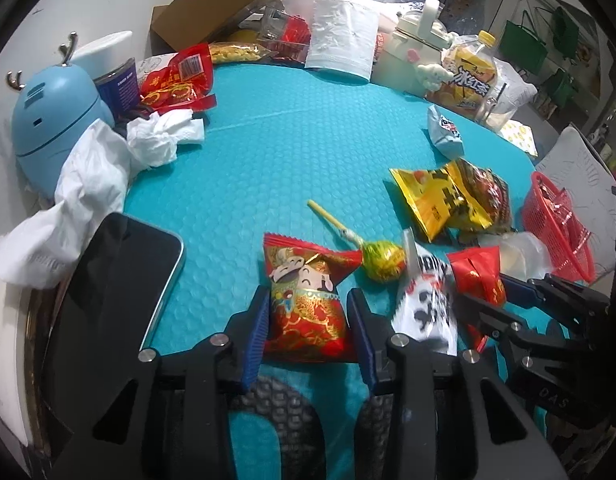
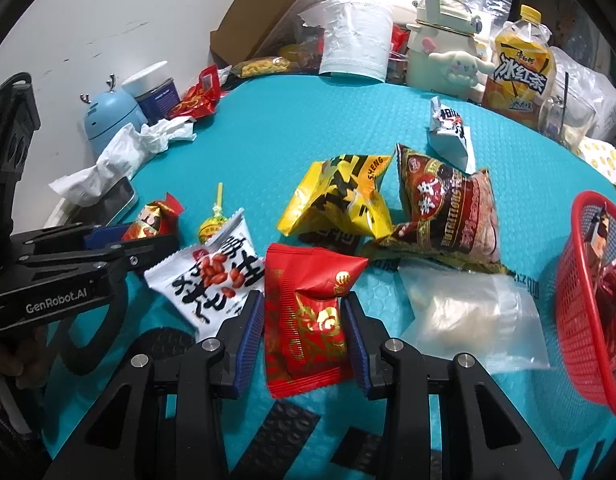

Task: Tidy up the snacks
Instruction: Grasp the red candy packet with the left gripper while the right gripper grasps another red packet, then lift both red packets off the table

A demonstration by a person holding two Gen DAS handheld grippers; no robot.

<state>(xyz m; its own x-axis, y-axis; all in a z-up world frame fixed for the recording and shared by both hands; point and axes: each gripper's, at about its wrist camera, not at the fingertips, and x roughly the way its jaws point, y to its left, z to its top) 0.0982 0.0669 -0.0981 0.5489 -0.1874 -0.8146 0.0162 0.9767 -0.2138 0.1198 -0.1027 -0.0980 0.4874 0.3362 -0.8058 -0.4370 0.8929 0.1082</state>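
Both tongs are clenched on snacks. Your left tongs [image 1: 310, 322] grip the red cartoon-figure foil packet [image 1: 308, 300]; your right tongs [image 2: 304, 332] pinch the plain red gold-print foil packet [image 2: 308, 316]. Both packets sit low over the teal bubble-textured tabletop [image 1: 268, 152], left of the red plastic mesh basket [image 2: 588, 320].

Risks:
- Foil is puffy and slick; either packet could squirt out of the pads.
- The white peanut-print packet [image 2: 212, 276] sits touching the right packet and could get dragged along.
- The clear plastic bag [image 2: 468, 312] lies between the right packet and the basket; a low pass likely snags it.
- The green-yellow wrapped lollipop [image 1: 382, 260], left of the basket, may roll if bumped.
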